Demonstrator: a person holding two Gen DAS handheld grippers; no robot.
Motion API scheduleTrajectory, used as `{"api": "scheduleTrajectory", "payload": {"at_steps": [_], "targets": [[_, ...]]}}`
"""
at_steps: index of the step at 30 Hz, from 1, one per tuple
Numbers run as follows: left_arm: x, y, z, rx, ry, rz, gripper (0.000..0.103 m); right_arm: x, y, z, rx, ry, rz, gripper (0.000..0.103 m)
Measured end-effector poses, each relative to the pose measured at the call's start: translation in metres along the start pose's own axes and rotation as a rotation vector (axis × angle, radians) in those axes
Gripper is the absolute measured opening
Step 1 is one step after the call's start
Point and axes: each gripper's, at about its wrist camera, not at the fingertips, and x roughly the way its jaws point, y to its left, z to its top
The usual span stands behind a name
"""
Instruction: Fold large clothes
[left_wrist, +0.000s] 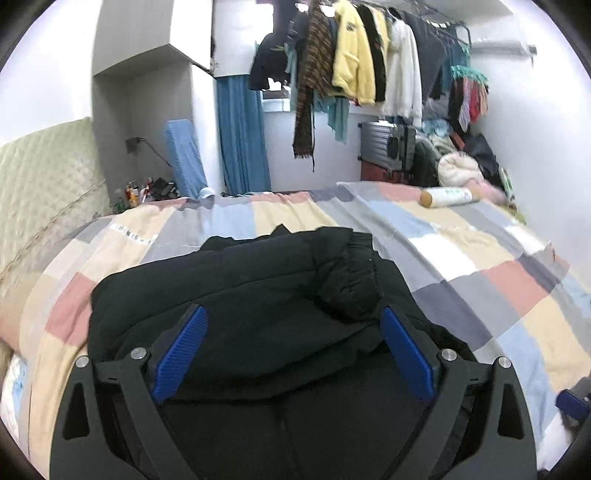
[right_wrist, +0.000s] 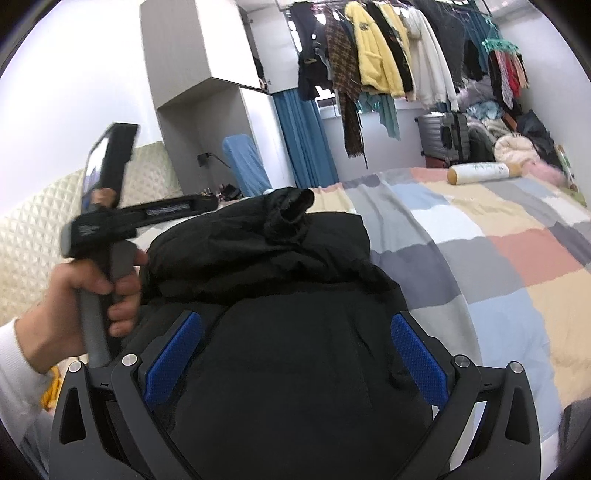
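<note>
1. Black padded jacket (left_wrist: 258, 302) lies bunched and partly folded on the bed, just ahead of and below both tools, with an elastic-cuffed sleeve (left_wrist: 351, 273) laid across its top.
2. The left tool (left_wrist: 291, 317) stands wide open above the jacket, its blue pads (left_wrist: 404, 354) clear of the cloth and holding nothing.
3. The right tool (right_wrist: 295, 321) also stands wide open over the jacket, nothing gripped between its pads.
4. To the right tool's left, a hand (right_wrist: 92, 291) in a white sleeve grips the other tool's handle.
5. The patchwork bedspread (left_wrist: 461, 258) spreads out beyond and to the right of the tools.
6. Far ahead to the right, a pale cylinder (left_wrist: 447, 196) lies on the bed; hanging clothes (left_wrist: 354, 55) fill a rail behind.
</note>
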Motion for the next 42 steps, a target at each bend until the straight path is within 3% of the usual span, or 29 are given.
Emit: {"api": "scheduleTrajectory", "payload": {"at_steps": [8,14,19,26,32,42], "targets": [[-0.06,0.033,-0.02,-0.045,-0.041,0.011,0.095,-0.005,0.021,-0.003,-0.01,-0.011,0.013,0.103],[-0.103,0.062,-0.048,-0.075,-0.079,0.031,0.096,-0.016,0.04,-0.012,-0.045,0.002,0.059,0.103],[-0.119,0.088,-0.08,-0.137,-0.098,0.028,0.098,-0.018,0.055,-0.012,-0.097,-0.016,0.043,0.103],[-0.108,0.117,-0.092,-0.196,-0.082,0.035,0.1,-0.003,0.068,-0.001,-0.14,0.008,0.042,0.103],[-0.081,0.145,-0.09,-0.227,-0.055,0.071,0.102,0.027,0.079,0.036,-0.175,-0.001,0.055,0.103],[-0.007,0.197,-0.096,-0.27,0.096,0.194,0.102,0.145,0.071,0.093,-0.189,0.066,0.045,0.103]]}}
